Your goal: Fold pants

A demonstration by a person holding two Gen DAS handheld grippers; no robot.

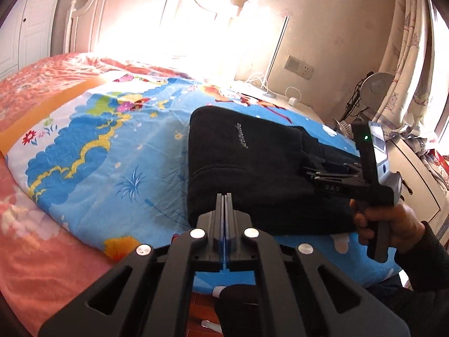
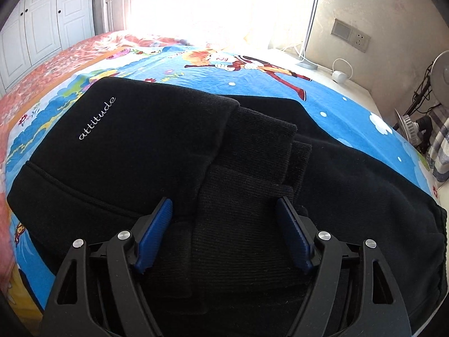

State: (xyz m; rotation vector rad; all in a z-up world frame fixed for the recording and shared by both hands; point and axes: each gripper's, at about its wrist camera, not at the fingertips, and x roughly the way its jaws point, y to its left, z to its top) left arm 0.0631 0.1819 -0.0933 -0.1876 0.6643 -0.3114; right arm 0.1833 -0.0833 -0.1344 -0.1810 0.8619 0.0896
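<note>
Black pants [image 1: 252, 163] lie folded on the bed, with the white word "attitude" on the upper layer [image 2: 96, 118]. My left gripper [image 1: 224, 196] is shut at the bundle's near-left edge, and I see no cloth between its pads. In the right wrist view my right gripper [image 2: 224, 205] is open and points down onto the pants. Its blue pads [image 2: 157, 233] stand on either side of a ribbed cuff [image 2: 247, 196] without pressing it. The left wrist view shows the right gripper [image 1: 311, 175] over the pants' right part, held by a hand [image 1: 393, 221].
A blue cartoon sheet [image 1: 112, 146] covers the bed over a pink bedspread [image 1: 42, 252]. The white headboard [image 1: 134, 14] is at the back, in strong glare. A nightstand with a charger [image 1: 293, 101], a fan [image 1: 376, 87] and a dresser [image 1: 421, 179] stand at the right.
</note>
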